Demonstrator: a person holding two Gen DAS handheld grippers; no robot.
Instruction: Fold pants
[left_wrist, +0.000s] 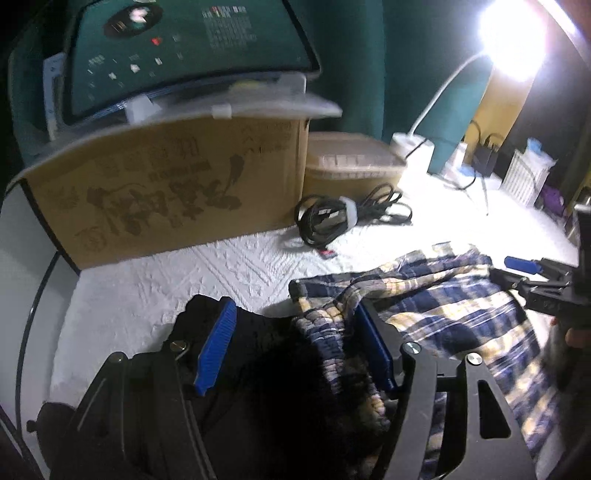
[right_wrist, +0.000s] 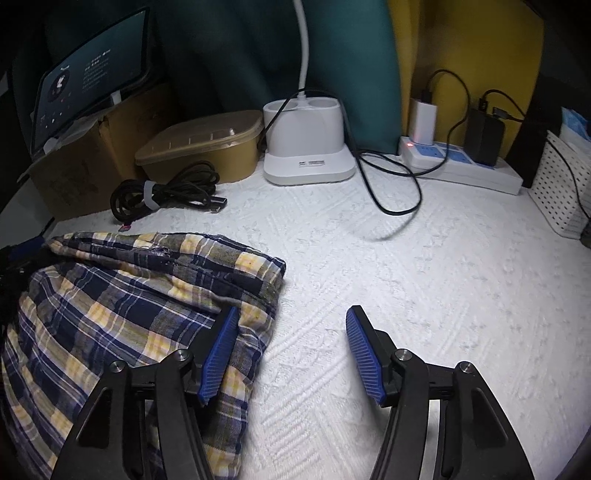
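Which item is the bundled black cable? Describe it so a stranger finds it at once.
Start at the big cardboard box at the back left of the white table. Before the tan lidded tub beside it lies the coiled black cable. A pale strap cinches it, unlike the loose cord nearby.

The plaid pants (right_wrist: 140, 302) run off the near-left edge in the right wrist view, so their full extent cannot be told. In the left wrist view a deep shadow (left_wrist: 280, 373) between the left gripper's (left_wrist: 295, 350) fingers hides the cloth there. The lamp's (left_wrist: 513, 40) glare washes out the far right. Print on the cardboard box (left_wrist: 166, 192) is unreadable.
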